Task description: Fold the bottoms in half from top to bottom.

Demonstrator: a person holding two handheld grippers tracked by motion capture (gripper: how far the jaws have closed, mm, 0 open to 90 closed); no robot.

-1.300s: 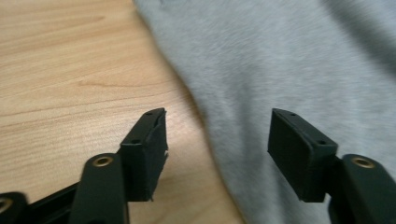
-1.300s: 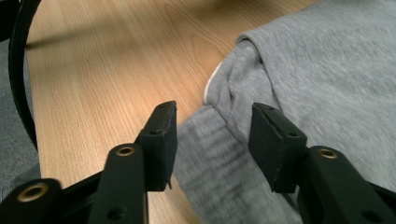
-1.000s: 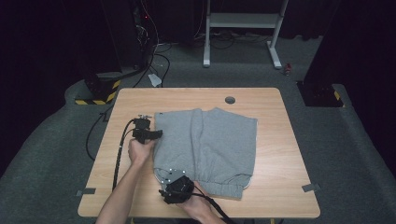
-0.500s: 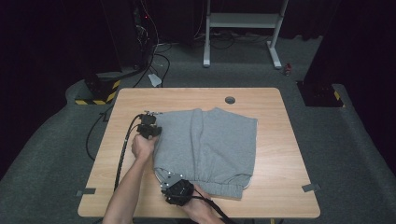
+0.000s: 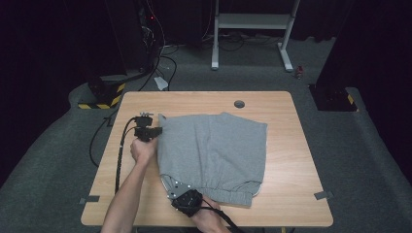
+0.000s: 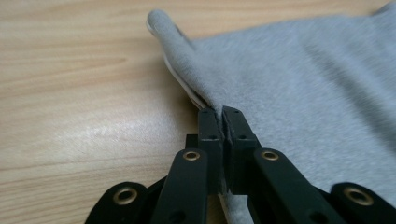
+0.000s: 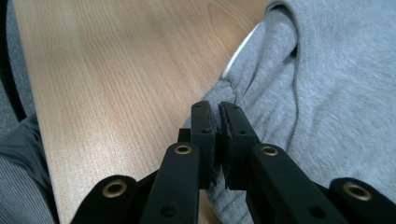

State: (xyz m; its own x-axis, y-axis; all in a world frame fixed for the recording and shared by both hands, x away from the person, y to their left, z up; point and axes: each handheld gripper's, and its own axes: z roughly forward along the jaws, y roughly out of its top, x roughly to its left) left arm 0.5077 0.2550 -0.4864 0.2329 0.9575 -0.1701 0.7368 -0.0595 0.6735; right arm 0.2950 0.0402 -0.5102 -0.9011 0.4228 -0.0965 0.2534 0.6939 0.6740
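Observation:
Grey shorts (image 5: 214, 150) lie flat on the wooden table (image 5: 291, 194), waistband toward the near edge. My left gripper (image 5: 156, 131) is at the shorts' far-left corner. Its jaws have just been closing and now pinch a raised fold of the grey cloth (image 6: 303, 84), as the left gripper (image 6: 220, 114) view shows. My right gripper (image 5: 171, 183) is at the near-left corner by the waistband. Its jaws have also just been closing, and the right gripper (image 7: 215, 109) is shut on the gathered edge of the shorts (image 7: 336, 84).
A round cable hole (image 5: 239, 103) sits near the table's far edge. A black cable (image 5: 119, 155) trails from the left gripper over the table's left side. Beyond the table stand a white frame (image 5: 252, 22) and a yellow-striped base (image 5: 99, 99).
The left hand has edged toward the shorts' far-left corner and lifted a little. The right hand has stayed at the near-left corner.

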